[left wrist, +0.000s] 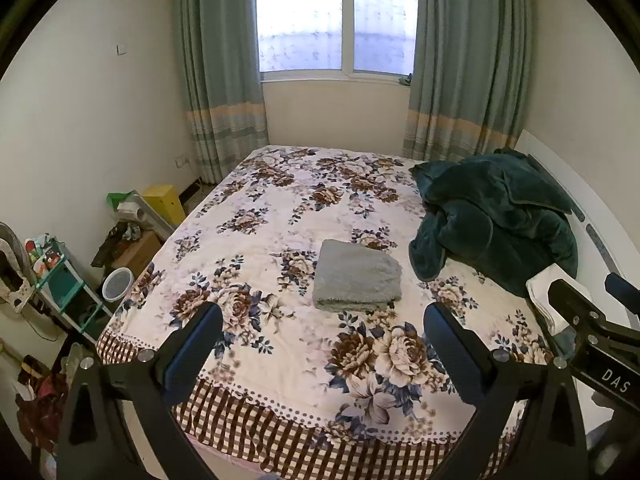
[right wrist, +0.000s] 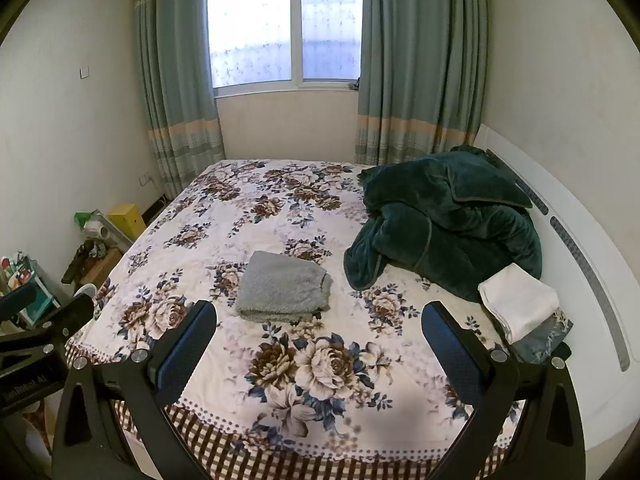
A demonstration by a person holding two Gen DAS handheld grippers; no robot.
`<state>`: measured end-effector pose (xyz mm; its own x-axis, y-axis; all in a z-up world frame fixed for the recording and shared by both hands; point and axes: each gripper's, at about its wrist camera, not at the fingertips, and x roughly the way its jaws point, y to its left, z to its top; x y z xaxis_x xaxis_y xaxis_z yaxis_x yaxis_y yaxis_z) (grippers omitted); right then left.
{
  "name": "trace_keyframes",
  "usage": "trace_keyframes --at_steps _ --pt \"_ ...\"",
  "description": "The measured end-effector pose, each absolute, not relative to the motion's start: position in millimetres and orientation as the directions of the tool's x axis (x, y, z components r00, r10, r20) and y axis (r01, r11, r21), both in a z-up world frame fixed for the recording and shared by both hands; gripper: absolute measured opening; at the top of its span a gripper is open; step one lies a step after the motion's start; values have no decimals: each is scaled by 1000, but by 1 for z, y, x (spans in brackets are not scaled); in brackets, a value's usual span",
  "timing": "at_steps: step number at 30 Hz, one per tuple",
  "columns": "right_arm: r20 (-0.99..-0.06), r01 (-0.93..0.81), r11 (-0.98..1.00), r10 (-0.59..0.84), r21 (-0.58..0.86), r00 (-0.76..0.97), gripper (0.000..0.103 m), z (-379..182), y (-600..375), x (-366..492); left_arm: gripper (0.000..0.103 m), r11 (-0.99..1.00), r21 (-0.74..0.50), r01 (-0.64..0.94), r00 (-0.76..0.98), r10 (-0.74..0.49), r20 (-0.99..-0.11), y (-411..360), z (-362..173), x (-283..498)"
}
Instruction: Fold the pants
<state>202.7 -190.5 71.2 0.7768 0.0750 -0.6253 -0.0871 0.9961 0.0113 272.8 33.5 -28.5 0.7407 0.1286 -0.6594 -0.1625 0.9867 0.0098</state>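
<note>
Grey fleece pants (left wrist: 357, 276) lie folded into a flat rectangle on the flowered bedspread (left wrist: 280, 208), in the middle of the bed; they also show in the right wrist view (right wrist: 283, 288). My left gripper (left wrist: 323, 324) is open and empty, held above the bed's near edge, short of the pants. My right gripper (right wrist: 319, 322) is open and empty, also above the near edge. The right gripper's fingers show at the right edge of the left wrist view (left wrist: 576, 300); the left gripper's fingers show at the left edge of the right wrist view (right wrist: 60, 314).
A dark green plush blanket (right wrist: 448, 224) is heaped at the bed's right side. A folded white cloth (right wrist: 518, 300) lies on darker folded items beside the white headboard (right wrist: 580, 248). Boxes, a shelf and clutter (left wrist: 120, 240) fill the floor left of the bed. Curtains and a window stand beyond.
</note>
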Motion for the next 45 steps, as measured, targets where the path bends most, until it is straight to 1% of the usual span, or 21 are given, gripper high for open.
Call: trace_keyframes --at_steps 45 --pt "-629 -101 995 95 27 772 103 70 -192 212 103 986 17 -167 750 139 -646 37 -18 274"
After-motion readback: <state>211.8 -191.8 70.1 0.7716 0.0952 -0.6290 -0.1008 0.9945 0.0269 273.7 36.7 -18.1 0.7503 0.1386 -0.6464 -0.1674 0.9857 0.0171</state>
